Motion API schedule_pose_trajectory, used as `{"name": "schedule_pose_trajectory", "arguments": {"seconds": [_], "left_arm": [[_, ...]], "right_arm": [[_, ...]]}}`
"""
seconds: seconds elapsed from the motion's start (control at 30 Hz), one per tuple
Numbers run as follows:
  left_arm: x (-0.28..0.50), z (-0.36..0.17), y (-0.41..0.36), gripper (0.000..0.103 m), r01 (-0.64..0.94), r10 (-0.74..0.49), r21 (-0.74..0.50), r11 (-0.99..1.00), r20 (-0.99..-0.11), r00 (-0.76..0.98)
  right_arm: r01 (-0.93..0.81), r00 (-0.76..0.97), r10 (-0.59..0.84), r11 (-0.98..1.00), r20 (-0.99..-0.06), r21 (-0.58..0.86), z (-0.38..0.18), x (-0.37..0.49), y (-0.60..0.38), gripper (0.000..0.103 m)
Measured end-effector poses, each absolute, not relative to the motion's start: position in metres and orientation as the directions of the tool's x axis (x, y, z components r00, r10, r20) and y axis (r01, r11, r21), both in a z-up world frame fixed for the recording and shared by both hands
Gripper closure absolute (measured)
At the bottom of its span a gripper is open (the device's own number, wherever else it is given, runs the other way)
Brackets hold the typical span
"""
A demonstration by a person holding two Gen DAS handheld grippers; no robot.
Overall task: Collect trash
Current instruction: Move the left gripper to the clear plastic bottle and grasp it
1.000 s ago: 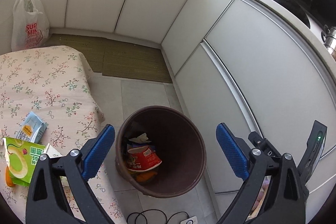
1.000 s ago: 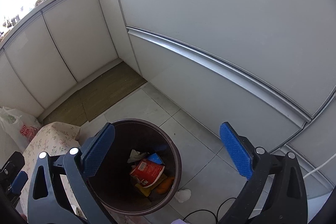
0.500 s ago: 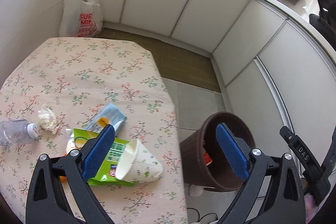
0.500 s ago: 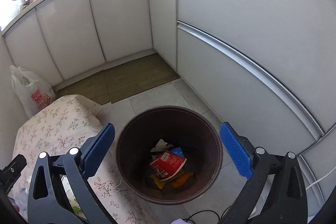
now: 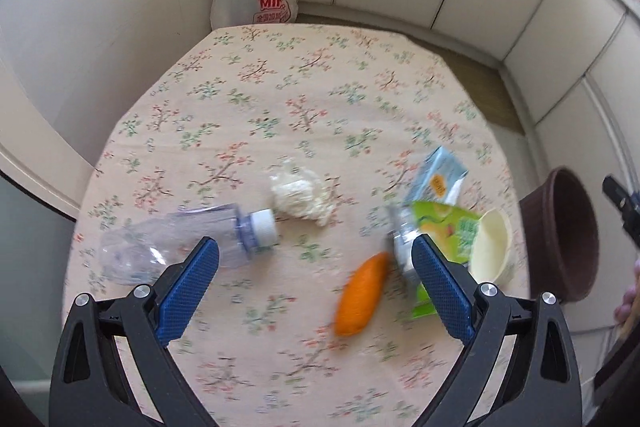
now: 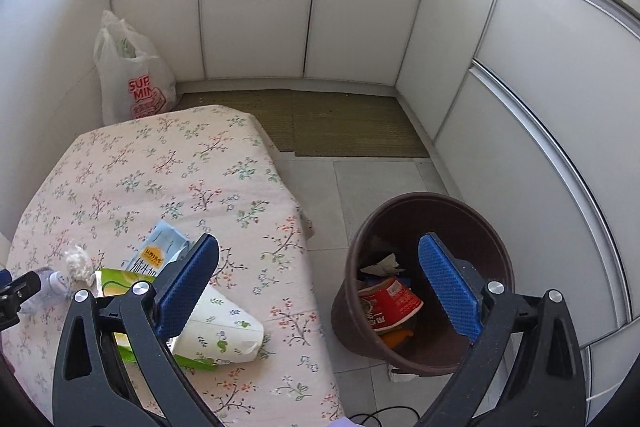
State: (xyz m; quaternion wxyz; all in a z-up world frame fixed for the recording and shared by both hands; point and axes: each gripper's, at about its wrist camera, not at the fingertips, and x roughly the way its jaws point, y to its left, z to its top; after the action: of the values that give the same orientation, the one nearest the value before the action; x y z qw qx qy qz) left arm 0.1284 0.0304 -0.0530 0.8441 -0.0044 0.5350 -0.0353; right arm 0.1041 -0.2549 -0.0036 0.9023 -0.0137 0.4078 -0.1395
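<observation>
Both my grippers spread wide, empty.
Left gripper (image 5: pixel 315 283) over floral-cloth table (image 5: pixel 280 99) litter; right gripper (image 6: pixel 318 285) near round brown plastic bin (image 6: pixel 430 205).

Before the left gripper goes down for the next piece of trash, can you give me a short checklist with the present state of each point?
1. Left gripper open, empty: ok.
2. Right gripper open, empty: ok.
3. Trash on the table: plastic bottle, orange piece, crumpled tissue, paper cup: ok.
4. Orange piece between the fingers: ok.
5. Bin has room: ok.
6. Bottle empty: cannot tell.
</observation>
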Motion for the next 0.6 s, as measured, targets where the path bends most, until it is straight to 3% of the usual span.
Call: {"name": "schedule_pose_trajectory", "arguments": {"seconds": [0.2, 0.6], "left_arm": [[0.132, -0.094, 0.057, 0.009, 0.256, 0.158, 0.250, 0.934, -0.930, 0.331], [0.176, -0.157, 0.072, 0.009, 0.362, 0.222, 0.301, 0.882, -0.944, 0.245]], "right_arm": [[0.181, 0.623, -0.213, 0.975, -0.753, -0.127, -0.011, 0.115, -0.219, 0.007], [0.091, 0.601, -0.196, 0.980, -0.775, -0.178, -0.028, 0.134, -0.170, 0.007]]}}
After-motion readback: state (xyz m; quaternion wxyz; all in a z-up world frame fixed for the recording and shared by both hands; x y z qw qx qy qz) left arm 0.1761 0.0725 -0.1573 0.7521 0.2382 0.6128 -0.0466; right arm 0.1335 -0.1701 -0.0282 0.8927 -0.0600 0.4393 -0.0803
